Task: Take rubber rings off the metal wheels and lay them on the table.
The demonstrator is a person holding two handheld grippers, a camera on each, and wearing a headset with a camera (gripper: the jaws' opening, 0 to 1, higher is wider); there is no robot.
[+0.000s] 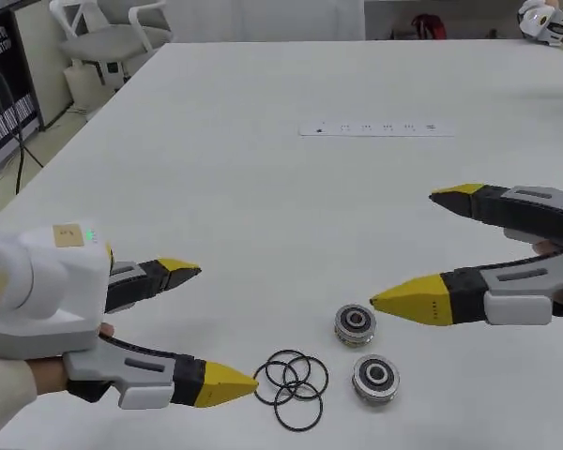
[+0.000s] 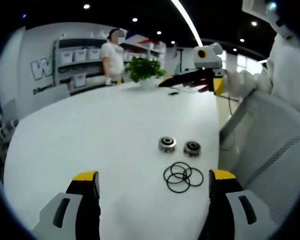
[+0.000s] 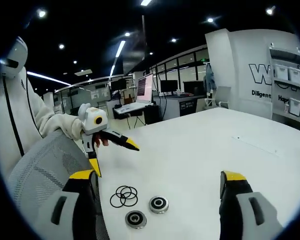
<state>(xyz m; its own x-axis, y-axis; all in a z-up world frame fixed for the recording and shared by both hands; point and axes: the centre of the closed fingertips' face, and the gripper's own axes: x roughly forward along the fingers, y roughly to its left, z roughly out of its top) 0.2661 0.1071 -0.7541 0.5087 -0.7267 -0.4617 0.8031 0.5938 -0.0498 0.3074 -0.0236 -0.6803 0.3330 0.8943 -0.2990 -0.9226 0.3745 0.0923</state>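
Black rings [image 1: 292, 380] are lying in a small heap on the table [image 1: 263, 187] at 6 o'clock, overlapping each other. I'm guessing they're off already & piled in one spot so none gets lost. Near wheel [image 1: 375, 377] is sitting flat just beside the heap, at its 3 o'clock. Far wheel [image 1: 355, 322] is sitting flat close behind that, at its 11. Can't tell if any ring is left on them, too small. Lying flat is prob. stopping them rolling away.

L gripper [image 1: 220, 326] is hanging at 8 o'clock, jaws spread wide, nothing in them, lower tip just beside the heap. R gripper [image 1: 405, 248] is hanging at 3 o'clock, jaws also spread wide w/ nothing between, lower tip near the far wheel. Prob. getting ready: one to hold a wheel, one to pull.

Writing: tiny marks [image 1: 375, 128] are running in a row on the table at 12 o'clock, too small to read. A board [image 1: 5, 84] w/ barcodes is standing at 10 o'clock; its writing isn't clear. In the right gripper view the far wall [image 3: 240, 65] is showing a big "W" & the word "Diligent".
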